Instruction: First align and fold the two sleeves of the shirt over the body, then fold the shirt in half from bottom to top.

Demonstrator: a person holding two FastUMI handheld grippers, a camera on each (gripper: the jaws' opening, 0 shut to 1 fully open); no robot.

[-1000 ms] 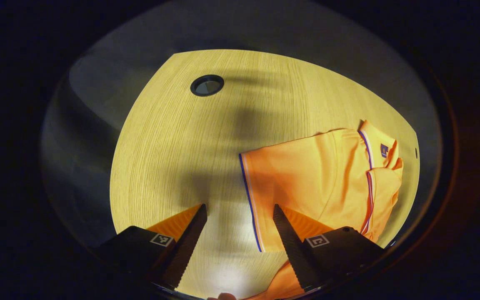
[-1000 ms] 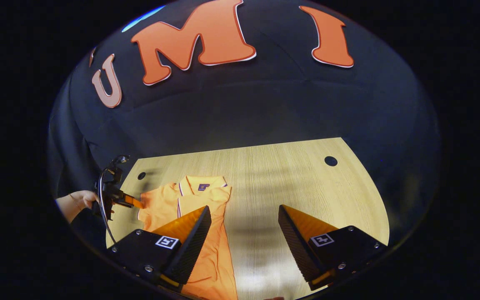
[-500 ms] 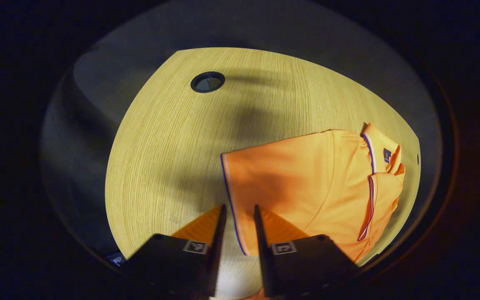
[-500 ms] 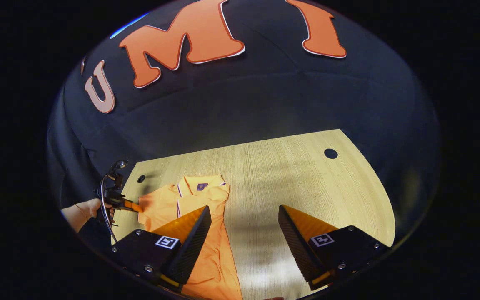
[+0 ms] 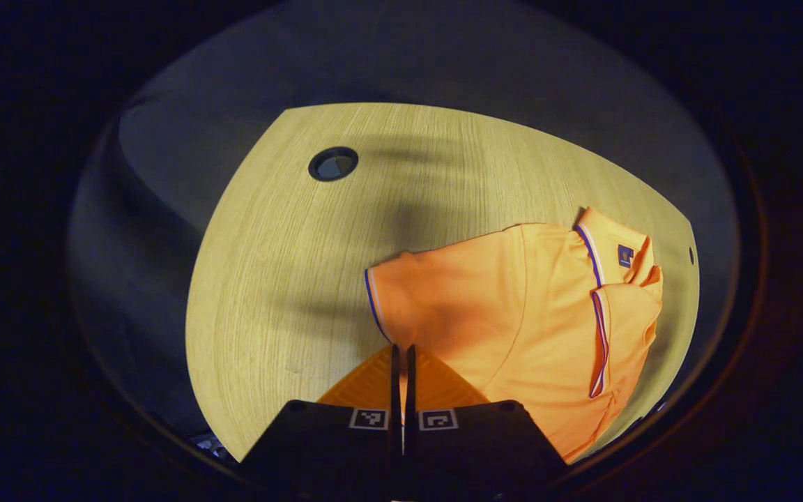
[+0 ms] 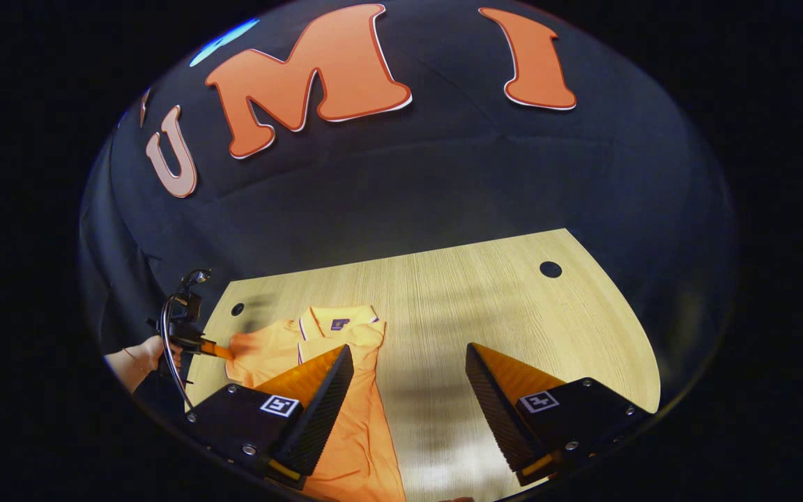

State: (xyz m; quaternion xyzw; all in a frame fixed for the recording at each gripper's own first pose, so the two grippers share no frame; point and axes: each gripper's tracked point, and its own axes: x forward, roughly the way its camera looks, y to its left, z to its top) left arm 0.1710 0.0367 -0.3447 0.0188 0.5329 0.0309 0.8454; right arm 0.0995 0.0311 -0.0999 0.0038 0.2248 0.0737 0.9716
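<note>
Left gripper (image 5: 401, 348) pinches the sleeve hem (image 5: 373, 307) of the orange shirt (image 5: 534, 314) (table (image 5: 290, 265) beneath); right gripper (image 6: 408, 362) spread wide, holding nothing.

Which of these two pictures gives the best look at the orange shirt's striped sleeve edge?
The left gripper view. There the sleeve edge of the orange shirt lies close, stripe clear, just beyond the shut left tongs. In the right gripper view the shirt is small, and the open right tongs hide part of it; the sleeve edge is too small to make out.

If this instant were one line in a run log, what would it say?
left gripper: shut on sleeve hem | right gripper: open, above table | orange polo shirt: one sleeve folded
</note>
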